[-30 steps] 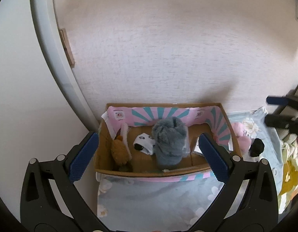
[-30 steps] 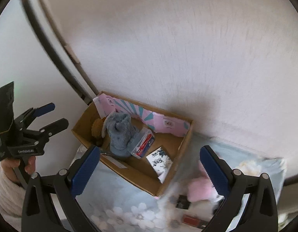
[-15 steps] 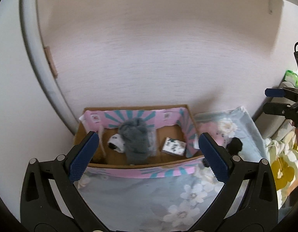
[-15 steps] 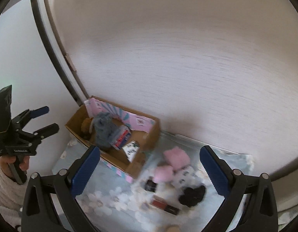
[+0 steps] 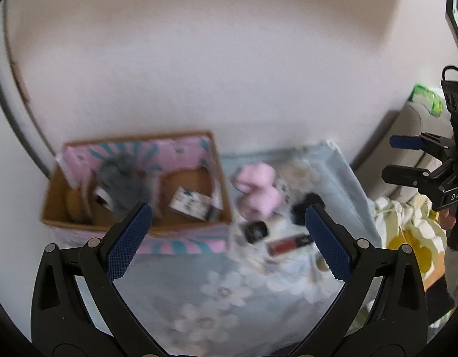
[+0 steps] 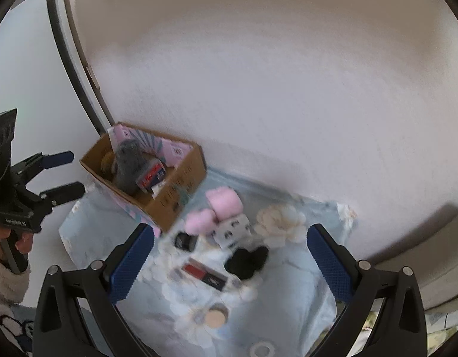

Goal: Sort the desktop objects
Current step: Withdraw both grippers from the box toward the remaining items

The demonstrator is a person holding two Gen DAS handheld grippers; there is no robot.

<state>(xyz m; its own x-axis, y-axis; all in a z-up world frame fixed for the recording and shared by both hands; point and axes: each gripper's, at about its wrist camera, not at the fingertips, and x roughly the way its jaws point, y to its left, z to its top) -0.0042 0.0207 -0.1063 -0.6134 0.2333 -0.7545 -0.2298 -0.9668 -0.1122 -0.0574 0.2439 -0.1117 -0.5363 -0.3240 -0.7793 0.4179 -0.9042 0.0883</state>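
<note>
A cardboard box [image 5: 199, 226] [image 6: 181, 196] with pink and teal lining stands against the wall and holds a grey plush toy [image 5: 122, 178] [image 6: 128, 163], a brown item, a red and blue packet [image 6: 151, 175] and a small patterned card [image 5: 190, 203]. Right of the box, on the floral cloth [image 5: 217, 291] [image 6: 288, 285], lie two pink fluffy items [image 5: 258, 187] [image 6: 217, 208], a black fuzzy item [image 6: 246, 260], a small black case [image 6: 184, 241], a red and black box [image 6: 203, 273] and a round tan disc [image 6: 215, 316]. My left gripper [image 5: 226, 223] and right gripper [image 6: 229, 247] both hang open and empty above the cloth.
A plain white wall [image 6: 258, 89] rises behind the table. A dark door frame [image 6: 65, 59] runs at the left. A grey cushion [image 5: 407, 148] and a yellow floral fabric [image 5: 407, 238] lie to the right. A roll of tape [image 6: 261, 349] sits at the cloth's near edge.
Both grippers have pulled back and swung right, so the box looks smaller and the loose items on the cloth have come into view. Both stay open.
</note>
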